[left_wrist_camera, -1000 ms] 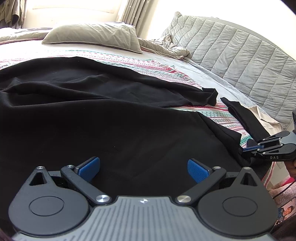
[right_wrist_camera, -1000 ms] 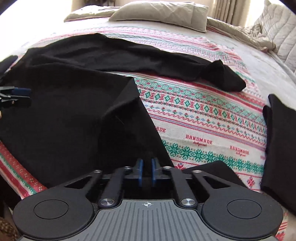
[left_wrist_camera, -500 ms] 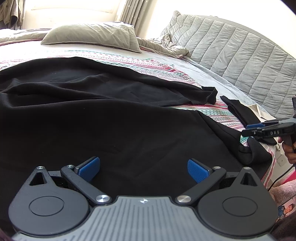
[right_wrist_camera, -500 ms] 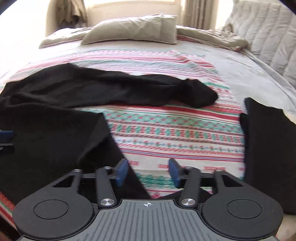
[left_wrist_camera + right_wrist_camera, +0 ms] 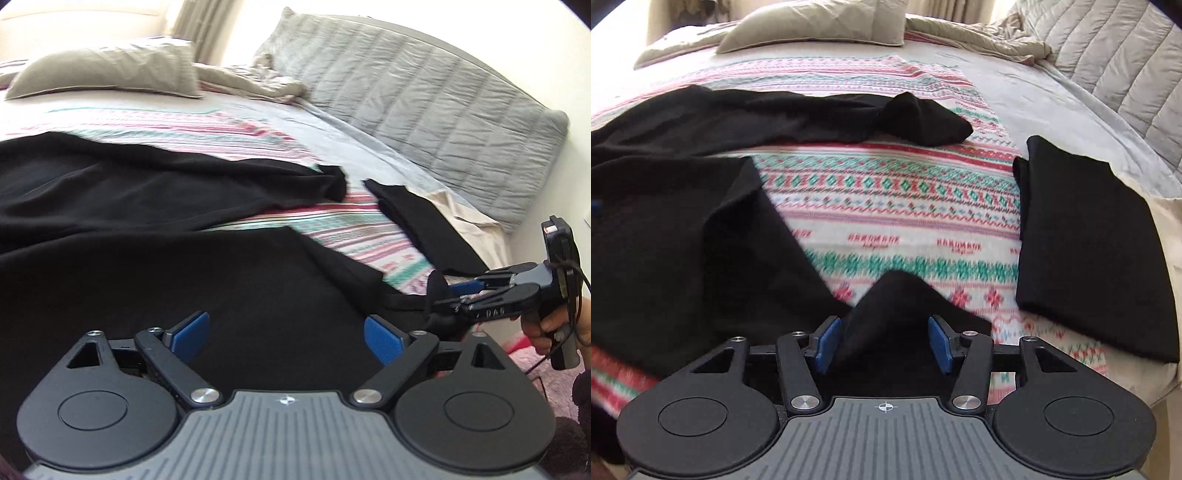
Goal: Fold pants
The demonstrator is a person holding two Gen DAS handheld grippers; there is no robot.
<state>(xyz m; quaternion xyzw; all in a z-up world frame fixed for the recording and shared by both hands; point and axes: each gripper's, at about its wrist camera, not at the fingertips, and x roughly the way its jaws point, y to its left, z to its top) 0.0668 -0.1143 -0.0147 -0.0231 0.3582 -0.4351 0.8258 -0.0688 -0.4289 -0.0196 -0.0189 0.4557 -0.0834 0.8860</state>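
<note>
Here, my right gripper (image 5: pixel 882 341) straddles the black pants' (image 5: pixel 687 236) hem, jaws apart; my left gripper (image 5: pixel 286 332) gapes empty beside them.

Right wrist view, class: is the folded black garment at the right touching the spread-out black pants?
No: the folded black garment lies apart from the pants, with patterned blanket between them.

Pants (image 5: pixel 683 229) spread on blanket (image 5: pixel 886 206); folded garment (image 5: pixel 1086 236) lies right
</note>
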